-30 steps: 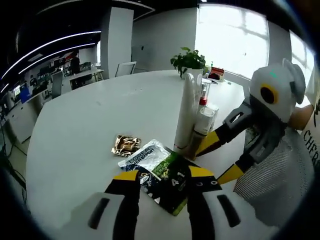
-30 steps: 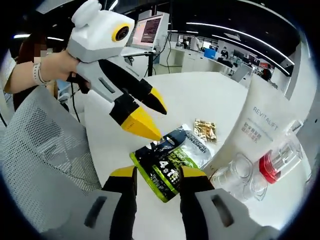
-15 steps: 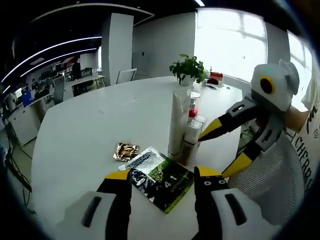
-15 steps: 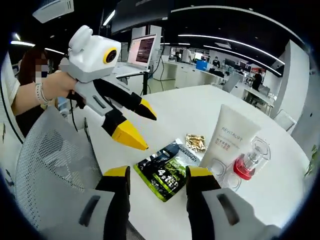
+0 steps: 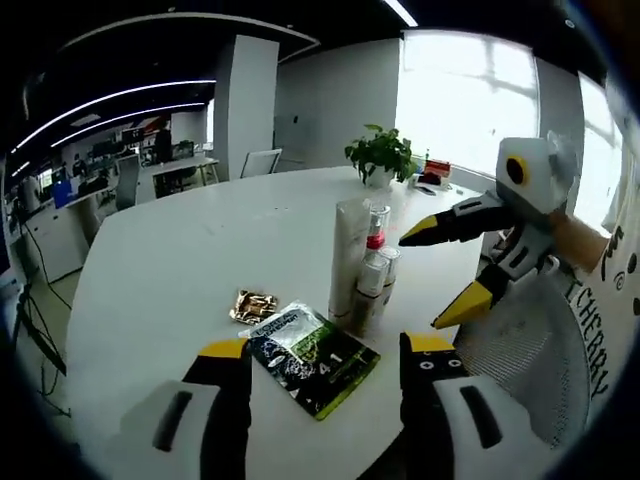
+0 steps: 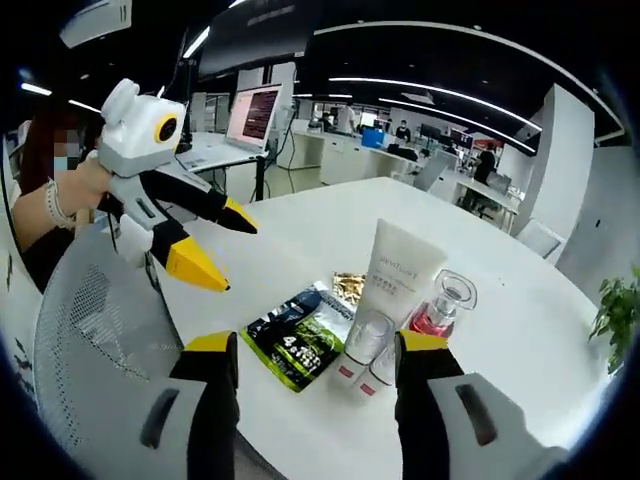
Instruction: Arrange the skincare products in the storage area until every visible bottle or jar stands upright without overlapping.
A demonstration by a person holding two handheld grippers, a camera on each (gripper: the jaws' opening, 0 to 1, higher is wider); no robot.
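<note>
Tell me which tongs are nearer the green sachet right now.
Left, though it is close. The left tongs hover open above the table edge, just beside the green sachet. The right tongs, also open, hang above the bottles, past the sachet's far side.

One white tube (image 6: 403, 273), three small bottles (image 6: 365, 342), two flat sachets (image 6: 297, 337), one gold packet (image 6: 347, 287).

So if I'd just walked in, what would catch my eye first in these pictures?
Probably the yellow-tipped left gripper, hanging open in the air over a mesh chair back at the table's edge. Next, the tight cluster on the white round table: a tall white tube standing upright with small clear bottles at its foot. Beside them lies a flat green and black sachet.
</note>
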